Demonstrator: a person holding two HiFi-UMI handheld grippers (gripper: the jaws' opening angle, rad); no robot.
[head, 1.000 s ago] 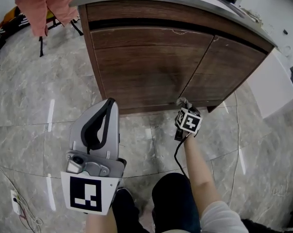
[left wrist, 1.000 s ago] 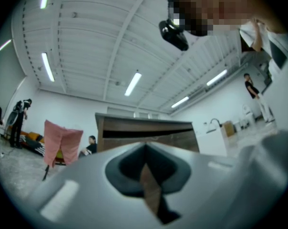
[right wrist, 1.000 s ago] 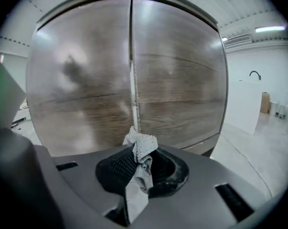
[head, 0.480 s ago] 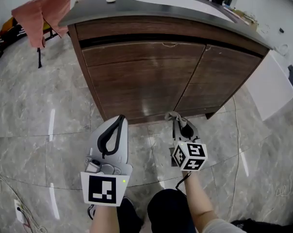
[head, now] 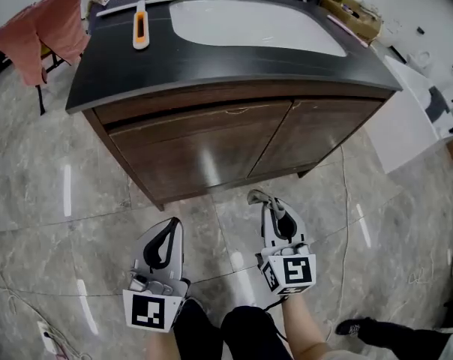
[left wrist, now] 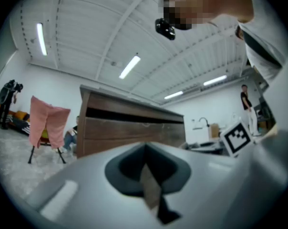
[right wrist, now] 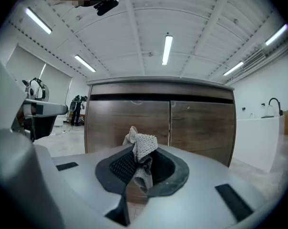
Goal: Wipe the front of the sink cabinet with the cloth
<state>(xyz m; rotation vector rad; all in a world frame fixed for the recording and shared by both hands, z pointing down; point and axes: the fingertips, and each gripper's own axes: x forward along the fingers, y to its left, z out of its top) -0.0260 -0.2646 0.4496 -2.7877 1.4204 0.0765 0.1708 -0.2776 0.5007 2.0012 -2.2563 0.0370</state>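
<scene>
The sink cabinet (head: 211,145) has a dark wood front with two doors under a dark counter holding a white basin (head: 249,25). It fills the middle of the right gripper view as the cabinet (right wrist: 163,123) and shows at an angle as the cabinet (left wrist: 129,128) in the left gripper view. My right gripper (head: 269,203) is shut on a small grey knitted cloth (right wrist: 141,149), a tuft of cloth (head: 258,198) poking from the tips. It hangs clear of the doors, over the floor. My left gripper (head: 169,227) is shut with nothing in it, held low at the left.
A pink cloth hangs on a rack (head: 46,21) at the far left. A white unit (head: 403,122) stands right of the cabinet. An orange-handled tool (head: 140,27) lies on the counter. The marble floor (head: 54,201) lies all around, with a cable (head: 50,340) at the lower left.
Both grippers have drawn back from the cabinet front and lowered toward me. The right one, with the cloth, was at the bottom of the doors a second ago. The view now takes in the countertop.
</scene>
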